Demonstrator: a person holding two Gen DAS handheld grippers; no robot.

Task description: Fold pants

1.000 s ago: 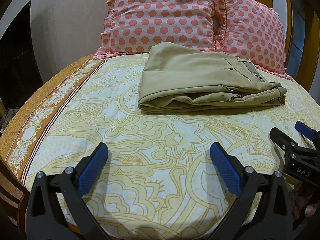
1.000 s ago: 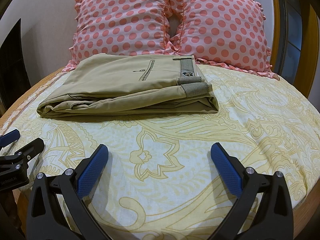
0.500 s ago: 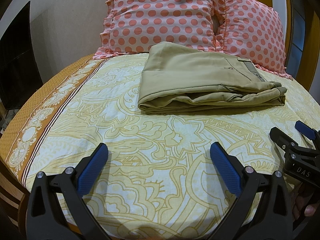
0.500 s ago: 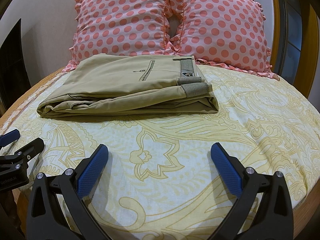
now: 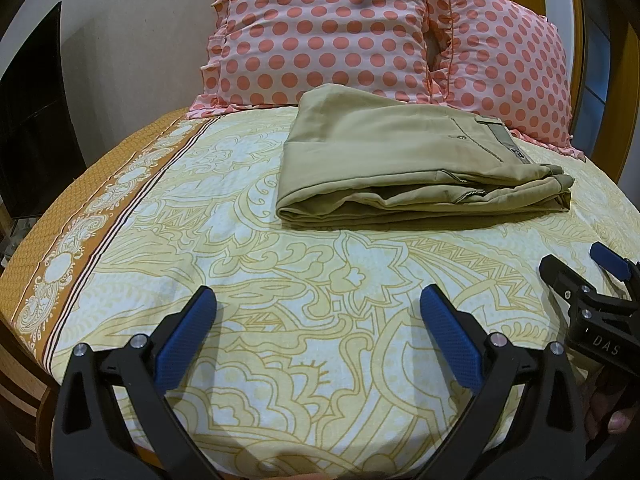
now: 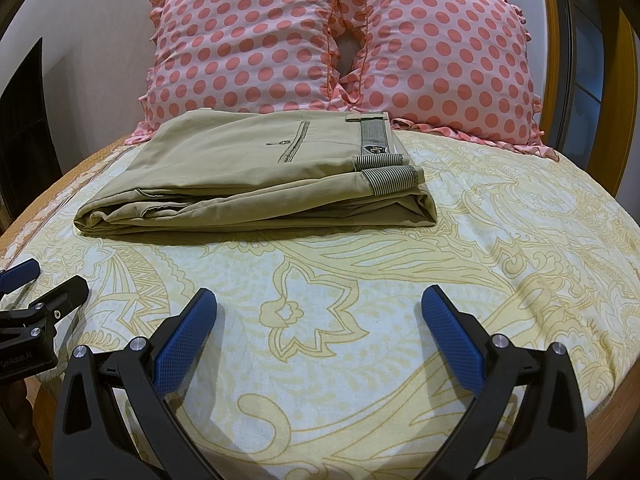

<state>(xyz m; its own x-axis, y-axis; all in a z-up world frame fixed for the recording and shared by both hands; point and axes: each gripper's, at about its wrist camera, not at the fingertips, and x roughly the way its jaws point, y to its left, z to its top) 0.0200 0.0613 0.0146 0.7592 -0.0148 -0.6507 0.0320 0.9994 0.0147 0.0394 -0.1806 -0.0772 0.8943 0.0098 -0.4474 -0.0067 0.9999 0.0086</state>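
Note:
Khaki pants (image 5: 400,160) lie folded into a flat rectangular stack on the yellow patterned bedsheet (image 5: 280,280), in front of the pillows. In the right wrist view the pants (image 6: 256,184) show the striped waistband at their right end. My left gripper (image 5: 318,304) is open and empty, well short of the pants near the bed's front edge. My right gripper (image 6: 319,304) is open and empty too, also short of the pants. Each gripper shows at the edge of the other's view.
Two pink polka-dot pillows (image 5: 320,32) (image 6: 448,60) lean against the wall behind the pants. The sheet's orange border (image 5: 80,216) runs along the bed's left edge. A wooden frame (image 6: 624,80) stands at the right.

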